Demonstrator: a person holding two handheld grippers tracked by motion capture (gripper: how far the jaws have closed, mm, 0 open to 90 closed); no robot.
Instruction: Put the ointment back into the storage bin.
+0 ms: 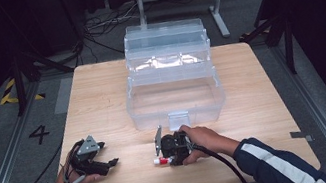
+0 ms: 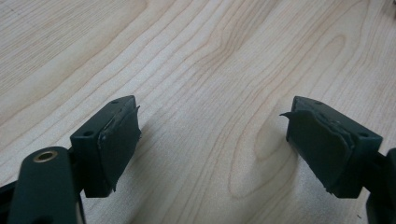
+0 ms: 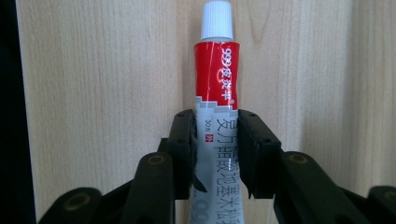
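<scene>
A small ointment tube (image 3: 217,74) with a white cap, a red band and a grey printed body lies on the wooden table (image 1: 101,97) near its front edge. My right gripper (image 3: 216,126) has both black pads pressed against the sides of the tube's grey body, and the cap sticks out past the fingertips. In the high view the tube (image 1: 161,161) points left from the right gripper (image 1: 167,160). My left gripper (image 1: 109,153) rests at the front left of the table. Its jaws (image 2: 212,130) stand wide apart over bare wood with nothing between them.
A clear plastic tiered box (image 1: 176,104) stands open in the middle of the table, just behind the right hand, with its stepped trays rising toward the back. Dark floor, cables and metal frame legs surround the table.
</scene>
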